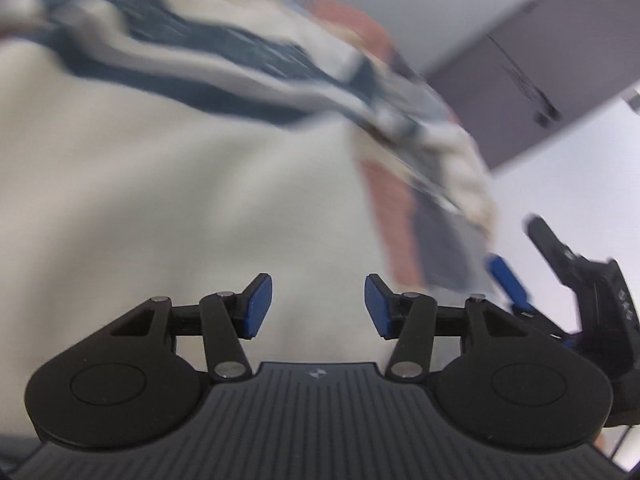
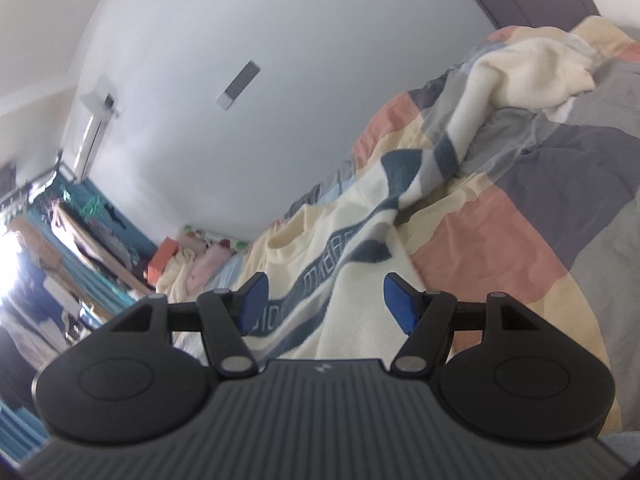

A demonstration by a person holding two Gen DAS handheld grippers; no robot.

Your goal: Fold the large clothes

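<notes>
A large cream sweater (image 1: pixel 168 184) with dark blue bands fills the left wrist view, blurred by motion. My left gripper (image 1: pixel 318 306) hovers over its plain cream part, open, with nothing between the blue pads. The right wrist view shows the same sweater (image 2: pixel 360 248) spread on the bed, one sleeve (image 2: pixel 532 72) trailing toward the headboard end. My right gripper (image 2: pixel 324 300) stands open just above the sweater's banded chest and holds nothing. The right gripper (image 1: pixel 528 268) also shows at the right edge of the left wrist view, beside the sweater's edge.
The sweater lies on a patchwork bedcover (image 2: pixel 500 240) of pink, grey and yellow blocks. A dark headboard (image 1: pixel 540 76) stands against a pale wall (image 2: pixel 260 120). Piled clothes and boxes (image 2: pixel 188 260) sit beyond the bed's far end, with a clothes rack (image 2: pixel 80 232) behind them.
</notes>
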